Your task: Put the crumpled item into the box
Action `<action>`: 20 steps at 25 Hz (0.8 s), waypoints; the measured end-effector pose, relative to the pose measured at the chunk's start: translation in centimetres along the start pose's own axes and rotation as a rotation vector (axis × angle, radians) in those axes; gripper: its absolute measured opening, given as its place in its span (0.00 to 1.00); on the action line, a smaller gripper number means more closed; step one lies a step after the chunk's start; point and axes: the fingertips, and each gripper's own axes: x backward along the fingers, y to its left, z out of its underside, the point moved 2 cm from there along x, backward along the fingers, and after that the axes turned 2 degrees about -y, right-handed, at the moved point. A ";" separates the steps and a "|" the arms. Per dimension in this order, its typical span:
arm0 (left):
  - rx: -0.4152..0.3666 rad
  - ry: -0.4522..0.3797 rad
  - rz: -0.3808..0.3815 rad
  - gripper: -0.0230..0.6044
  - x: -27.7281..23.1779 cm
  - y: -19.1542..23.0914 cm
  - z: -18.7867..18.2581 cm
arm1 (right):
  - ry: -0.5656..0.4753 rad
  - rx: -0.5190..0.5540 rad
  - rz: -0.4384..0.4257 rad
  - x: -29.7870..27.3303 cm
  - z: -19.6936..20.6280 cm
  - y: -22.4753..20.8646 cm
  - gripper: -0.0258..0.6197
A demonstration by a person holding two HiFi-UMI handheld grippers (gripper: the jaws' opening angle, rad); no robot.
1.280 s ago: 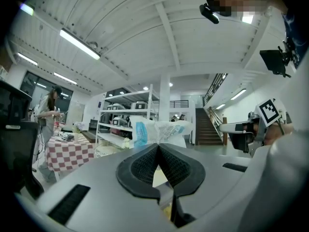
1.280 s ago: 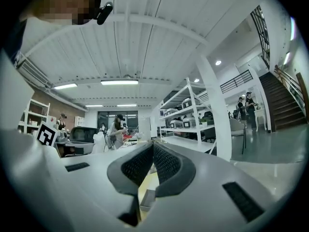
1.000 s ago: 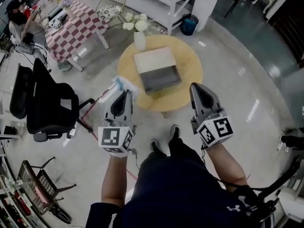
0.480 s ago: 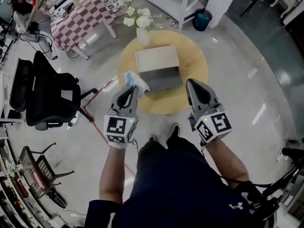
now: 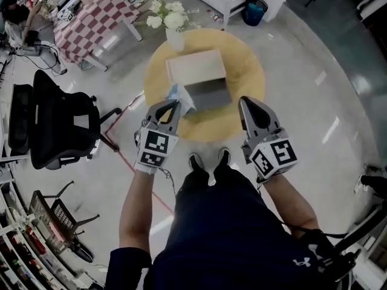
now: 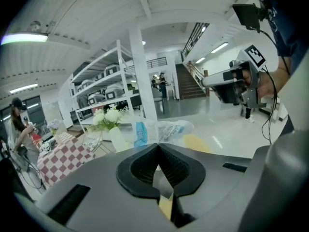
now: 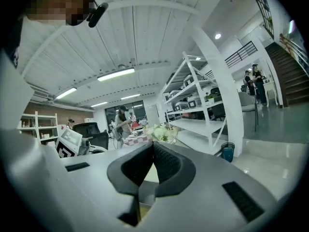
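Moved forward with the crumpled item point(image 5: 181, 94) since a second ago; now holds it pinched in the closed tips of the left gripper point(image 5: 172, 106), at the near left corner of the open box point(image 5: 195, 70). Holds the right gripper point(image 5: 249, 103) pressed together on nothing, just right of the box, over the near edge of the round yellow table point(image 5: 245, 77). Shows a vase of white flowers point(image 5: 175, 38) at the table's far left and a black chair point(image 5: 57, 125) well to the left.
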 end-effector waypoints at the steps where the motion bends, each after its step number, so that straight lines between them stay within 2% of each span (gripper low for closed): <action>1: -0.008 0.019 0.013 0.06 -0.6 0.1 0.4 | 0.005 -0.001 0.010 0.0 0.3 -0.1 0.04; 9: -0.082 0.183 0.132 0.06 -5.1 -0.1 3.6 | 0.031 -0.036 0.095 0.2 1.9 -1.6 0.04; 20: -0.095 0.264 0.241 0.06 -10.4 -0.5 6.6 | 0.057 -0.053 0.184 0.9 3.2 -3.4 0.04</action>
